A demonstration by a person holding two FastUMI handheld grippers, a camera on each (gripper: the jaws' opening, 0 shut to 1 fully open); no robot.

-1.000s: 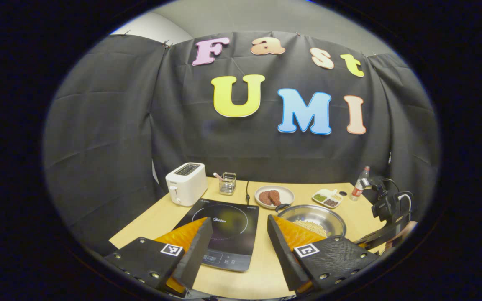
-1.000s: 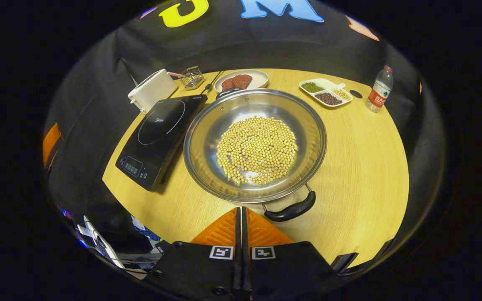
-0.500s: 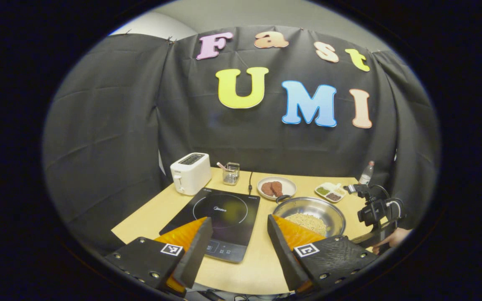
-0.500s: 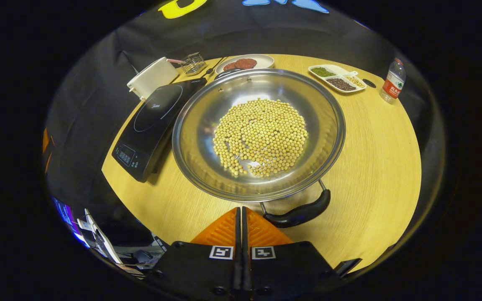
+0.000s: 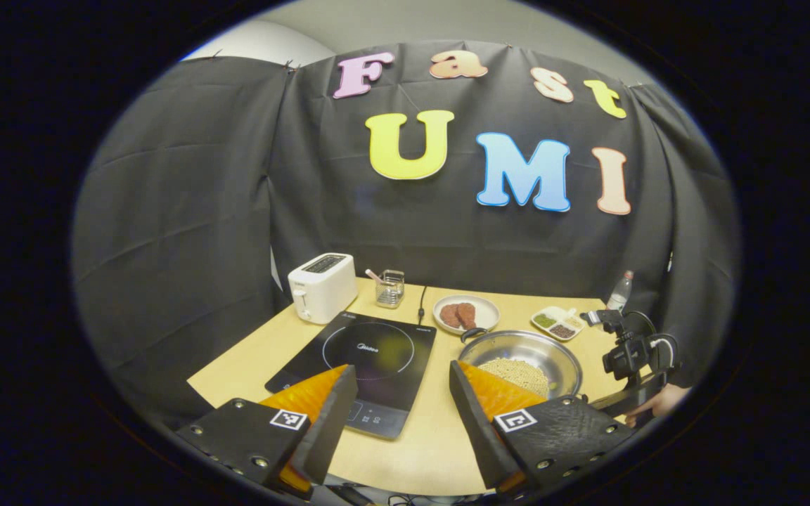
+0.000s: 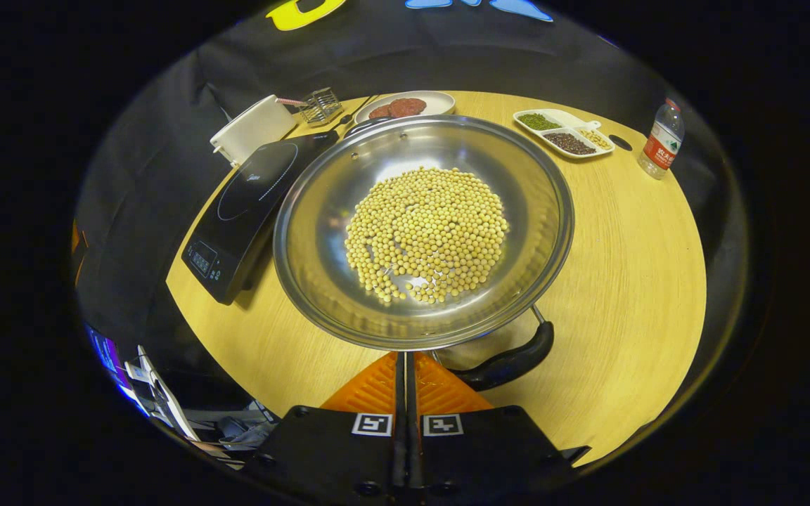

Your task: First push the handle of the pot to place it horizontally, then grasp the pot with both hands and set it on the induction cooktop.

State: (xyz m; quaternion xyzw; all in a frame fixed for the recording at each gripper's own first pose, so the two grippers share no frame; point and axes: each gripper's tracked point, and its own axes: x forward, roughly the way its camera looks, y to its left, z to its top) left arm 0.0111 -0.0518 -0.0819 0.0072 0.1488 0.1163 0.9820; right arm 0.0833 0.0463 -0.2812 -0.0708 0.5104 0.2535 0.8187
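Note:
A wide steel pot (image 6: pixel 306 239) holding yellow soybeans (image 6: pixel 426 232) stands on the wooden table, right of the black induction cooktop (image 6: pixel 243 204). Its near black handle (image 6: pixel 510 362) points toward the lower right, and the far handle (image 6: pixel 359 126) sits by the cooktop's back corner. My right gripper (image 6: pixel 405 357) is shut and empty, its tips at the pot's near rim just left of that handle. In the left gripper view, my left gripper (image 5: pixel 399 376) hangs open above the table's front edge, between the cooktop (image 5: pixel 370 348) and the pot (image 5: pixel 503 348). The right gripper (image 5: pixel 630 358) shows there beside the pot.
Behind the cooktop stand a white toaster (image 5: pixel 320 287) and a small wire basket (image 5: pixel 391 289). A plate of brown patties (image 5: pixel 465 314), a divided dish of beans (image 6: pixel 563 133) and a water bottle (image 6: pixel 660 140) line the back. A power cord (image 5: pixel 420 306) runs back from the cooktop.
My right gripper has come in toward the pot and shifted left, so its tips now meet the rim beside the handle. The left gripper has drawn back slightly, still open.

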